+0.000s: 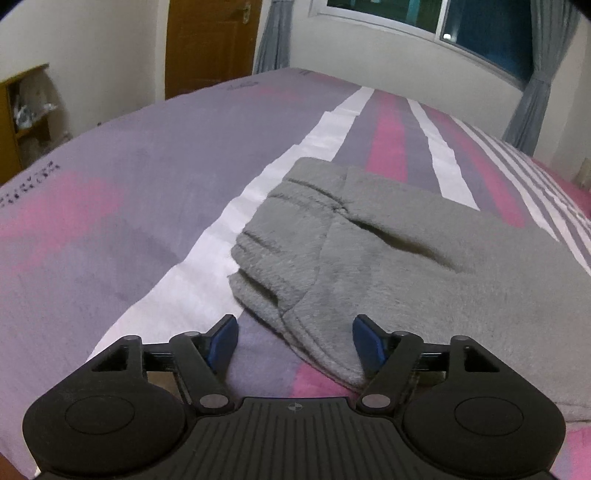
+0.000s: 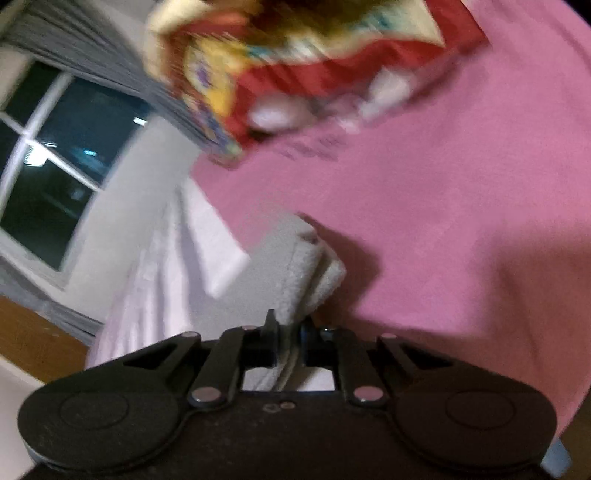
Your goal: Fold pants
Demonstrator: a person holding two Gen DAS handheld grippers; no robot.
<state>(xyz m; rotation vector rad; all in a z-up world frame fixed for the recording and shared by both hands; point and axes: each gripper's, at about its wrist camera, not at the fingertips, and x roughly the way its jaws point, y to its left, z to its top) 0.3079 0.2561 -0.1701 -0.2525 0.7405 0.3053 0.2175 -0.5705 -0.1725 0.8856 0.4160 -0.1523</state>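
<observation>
Grey fleece pants (image 1: 424,266) lie on the bed, folded lengthwise, with the ribbed waistband (image 1: 280,236) toward the left. My left gripper (image 1: 293,343) is open just above the bed, its blue pads (image 1: 225,338) on either side of the near corner of the waistband. My right gripper (image 2: 288,334) is shut on the grey pants fabric (image 2: 295,273), which it holds lifted above the pink bedding (image 2: 443,221). The right wrist view is tilted and blurred.
The bed cover (image 1: 147,184) is striped purple, pink and white. A red and yellow patterned pillow or quilt (image 2: 295,59) lies at the head of the bed. A window (image 1: 461,22) with grey curtains, a wooden door (image 1: 210,40) and a shelf (image 1: 26,114) stand beyond.
</observation>
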